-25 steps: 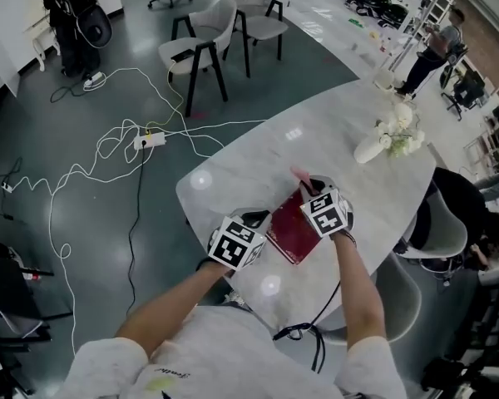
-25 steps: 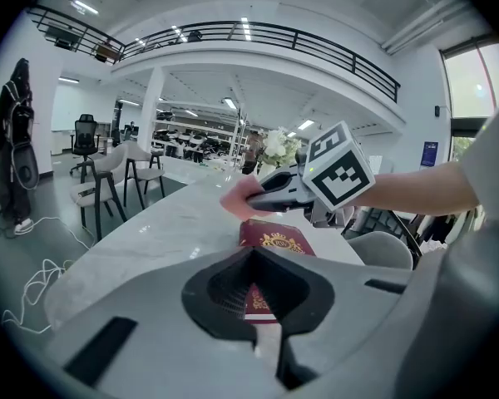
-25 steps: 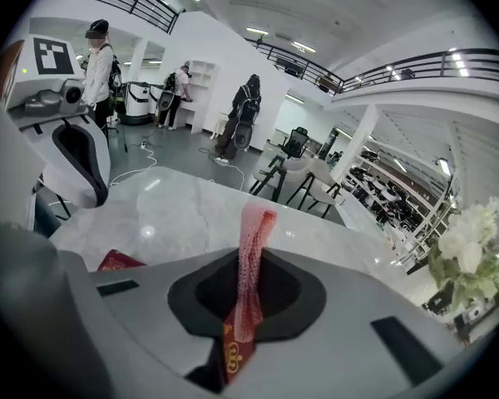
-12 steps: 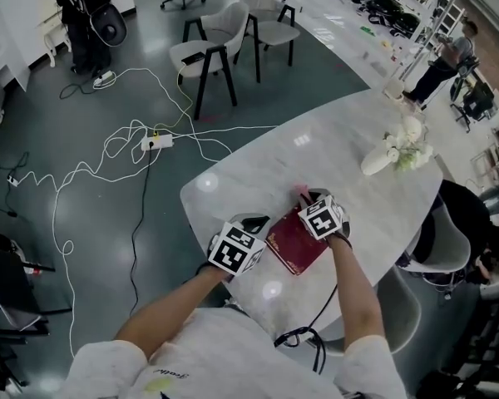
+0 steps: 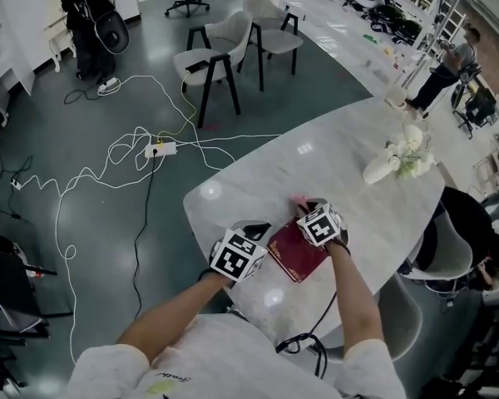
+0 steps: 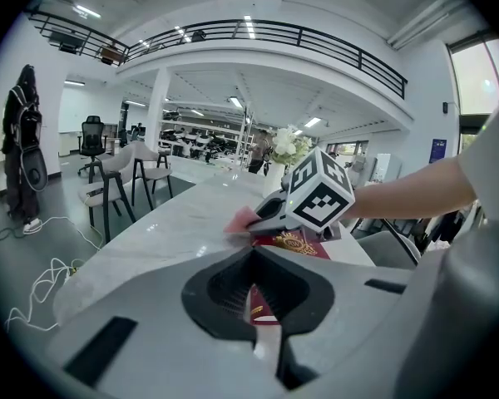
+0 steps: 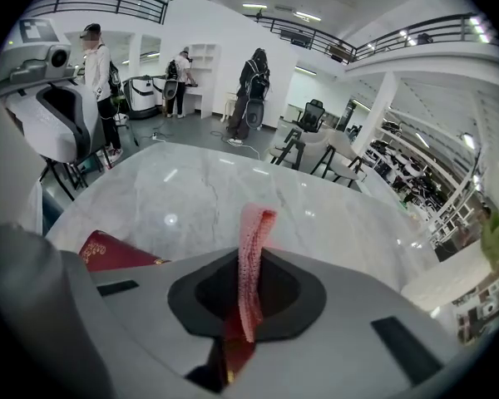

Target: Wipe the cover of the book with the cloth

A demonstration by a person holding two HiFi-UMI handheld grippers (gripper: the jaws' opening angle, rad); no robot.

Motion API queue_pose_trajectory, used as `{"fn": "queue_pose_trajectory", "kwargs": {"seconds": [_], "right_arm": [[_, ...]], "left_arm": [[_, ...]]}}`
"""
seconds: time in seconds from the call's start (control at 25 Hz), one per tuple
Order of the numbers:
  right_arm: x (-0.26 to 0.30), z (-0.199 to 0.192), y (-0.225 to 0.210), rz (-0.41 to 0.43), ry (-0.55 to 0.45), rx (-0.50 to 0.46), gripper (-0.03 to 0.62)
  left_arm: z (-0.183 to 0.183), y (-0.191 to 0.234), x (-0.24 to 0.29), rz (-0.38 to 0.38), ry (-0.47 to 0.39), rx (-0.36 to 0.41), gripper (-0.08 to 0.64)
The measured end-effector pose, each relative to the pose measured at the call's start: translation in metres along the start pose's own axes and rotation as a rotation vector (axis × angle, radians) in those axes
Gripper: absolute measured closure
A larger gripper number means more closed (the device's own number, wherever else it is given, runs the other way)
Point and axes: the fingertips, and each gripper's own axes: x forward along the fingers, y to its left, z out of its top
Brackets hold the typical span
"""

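Pinching the cloth (image 7: 251,256), judged soft and limp, the right gripper (image 7: 233,347) stood over the stiff book (image 5: 295,252); the left gripper (image 6: 262,339) clamped its near edge.

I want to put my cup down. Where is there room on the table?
The table is bare across its wide middle, between the book and the flowers. The rounded end past the left gripper is bare too. It is crowded at the book: the left gripper clamps it, and the right gripper holds the cloth there.
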Motion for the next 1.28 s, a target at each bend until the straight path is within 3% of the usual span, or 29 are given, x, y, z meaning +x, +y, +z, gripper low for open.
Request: {"fn": "queue_pose_trajectory", "kwargs": {"seconds": [1.28], "right_arm": [[-0.001, 0.015, 0.041, 0.041, 0.010, -0.022, 0.575]], "left_arm": [[0.009, 0.002, -0.015, -0.011, -0.040, 0.006, 0.554]]}}
